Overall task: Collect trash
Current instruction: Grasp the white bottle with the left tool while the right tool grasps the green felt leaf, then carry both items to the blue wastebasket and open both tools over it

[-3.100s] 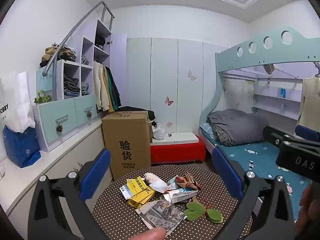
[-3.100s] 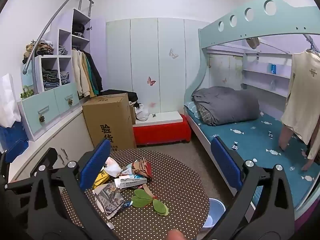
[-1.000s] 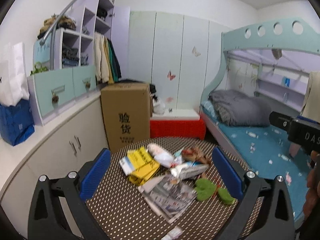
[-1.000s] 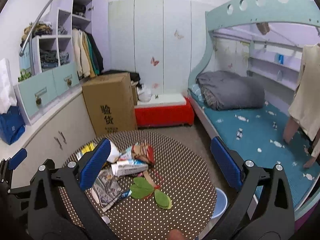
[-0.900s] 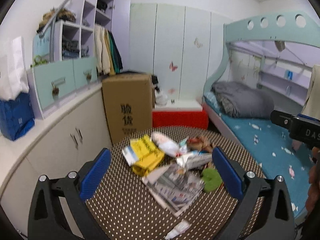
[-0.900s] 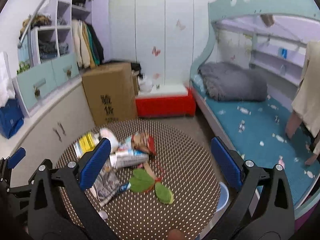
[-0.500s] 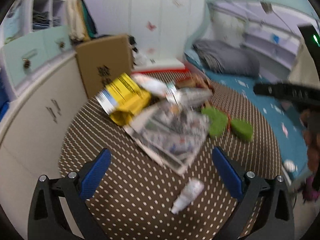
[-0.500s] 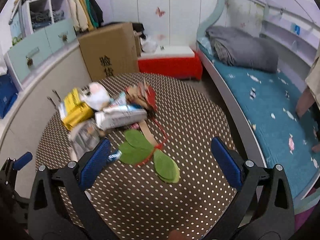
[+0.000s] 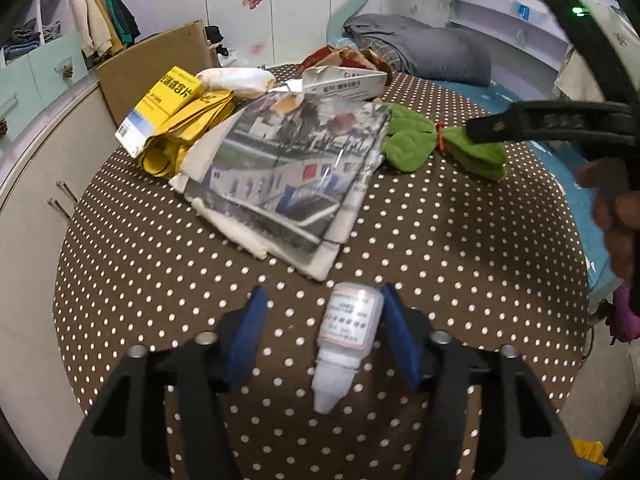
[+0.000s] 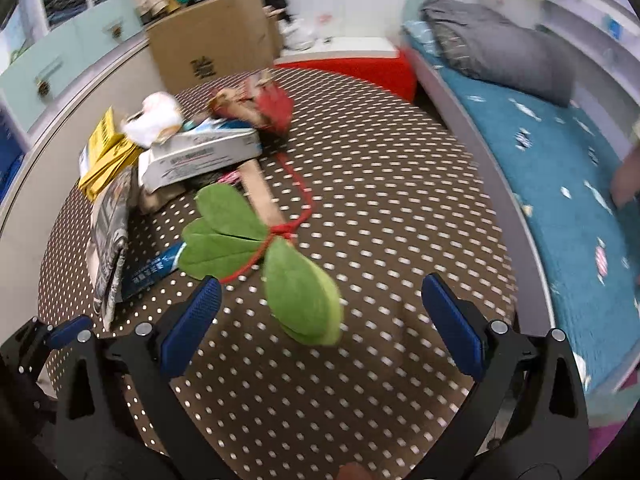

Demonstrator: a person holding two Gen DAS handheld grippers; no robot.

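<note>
A small white bottle (image 9: 347, 334) lies on the dotted table (image 9: 460, 248) between the left gripper's (image 9: 322, 334) parted fingers, hugging the right pad. Off-centre closing could roll it away. The right gripper (image 10: 320, 322) hangs agape over green leaves (image 10: 300, 292), holding nothing.
</note>
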